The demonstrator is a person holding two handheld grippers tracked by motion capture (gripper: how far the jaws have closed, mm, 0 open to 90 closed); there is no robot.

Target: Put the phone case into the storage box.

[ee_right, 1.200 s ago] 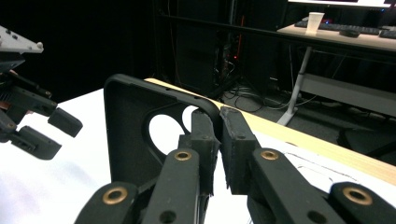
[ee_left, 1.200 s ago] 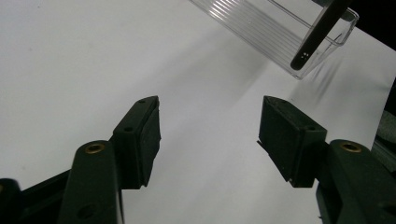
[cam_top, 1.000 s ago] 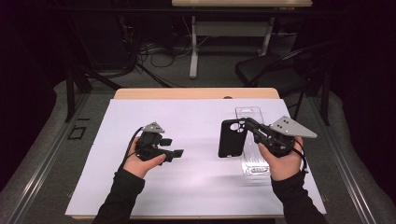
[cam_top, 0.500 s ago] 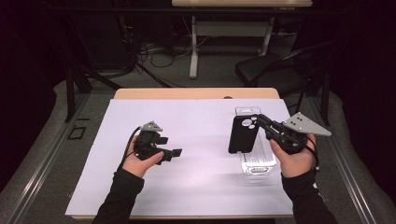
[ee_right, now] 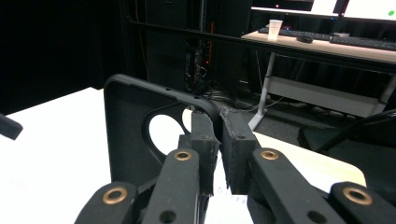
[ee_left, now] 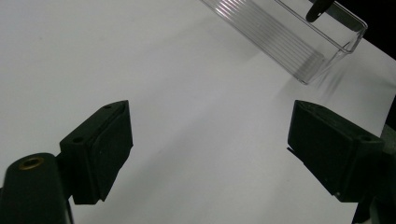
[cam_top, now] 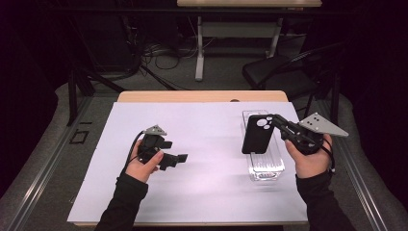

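Two grippers: right gripper (cam_top: 269, 123) pinches phone case's (cam_top: 257, 134) edge above clear tray (cam_top: 267, 166); left gripper (cam_top: 179, 159) spread.

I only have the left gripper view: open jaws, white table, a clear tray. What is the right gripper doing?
Observer: The right gripper is shut on a black phone case.
Operator: Where is the case relative to the tray?
Observer: Lifted over the tray, upright, its camera cutout at the top.
Operator: How is it gripped?
Observer: By its edge next to the cutout, as the right gripper view shows.
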